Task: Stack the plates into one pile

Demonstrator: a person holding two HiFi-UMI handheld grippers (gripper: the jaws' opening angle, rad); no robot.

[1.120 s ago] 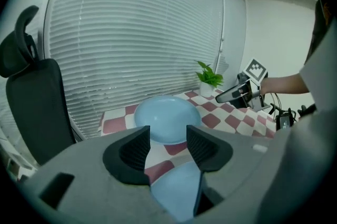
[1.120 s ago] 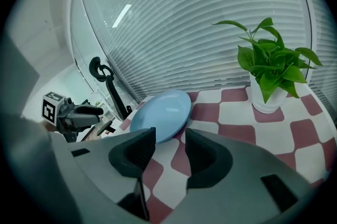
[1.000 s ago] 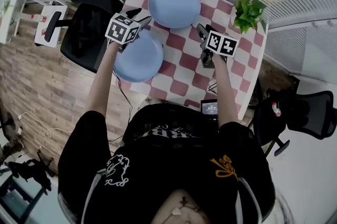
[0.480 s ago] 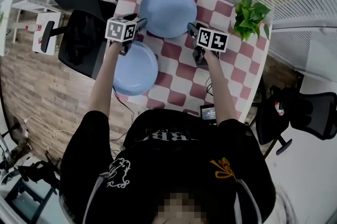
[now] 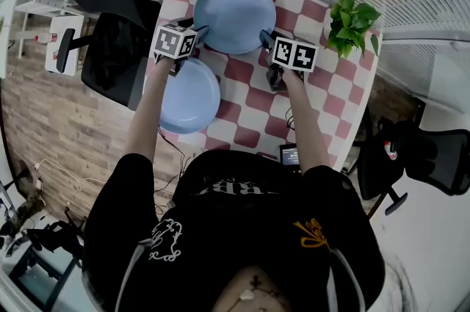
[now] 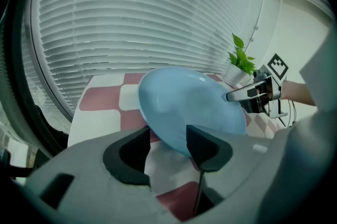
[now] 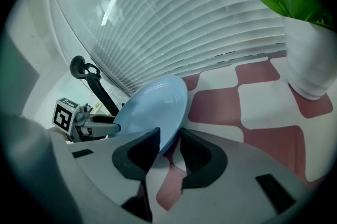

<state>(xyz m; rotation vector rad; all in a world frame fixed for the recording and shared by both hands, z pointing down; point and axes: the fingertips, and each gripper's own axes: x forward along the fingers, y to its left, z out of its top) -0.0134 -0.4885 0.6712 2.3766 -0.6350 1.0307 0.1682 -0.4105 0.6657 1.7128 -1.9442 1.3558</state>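
**Two grippers at opposite rims of the far blue plate**

Head view: A person stands over a checked table (image 5: pixel 253 94). The far plate (image 5: pixel 235 15), pale blue and round, lies flat near the table's back edge. The left gripper (image 5: pixel 200 30) meets its left rim and the right gripper (image 5: pixel 264 35) its right rim. The near plate (image 5: pixel 189 95), the same blue, sits just in front and to the left of the far plate, overhanging the table edge. A potted plant (image 5: pixel 351 20) stands well to the right of the far plate. The checked cloth in front of the far plate is bare.

Left gripper view: The jaws stand wide with the far plate's rim between them, not yet pinched. The right gripper shows across the plate at the opposite rim.

Right gripper view: The jaws have just been closing, and they appear to pinch the far plate's rim. Window blinds (image 7: pixel 174 22) run close behind the plate.

The plate looks rigid, smooth and probably breakable. It would likely slip in a one-sided hold, so a grip on both opposite rims suits it. The blinds behind and the plant to the right limit room there. The path toward the near plate looks open, though that plate's overhang calls for a gentle set-down.
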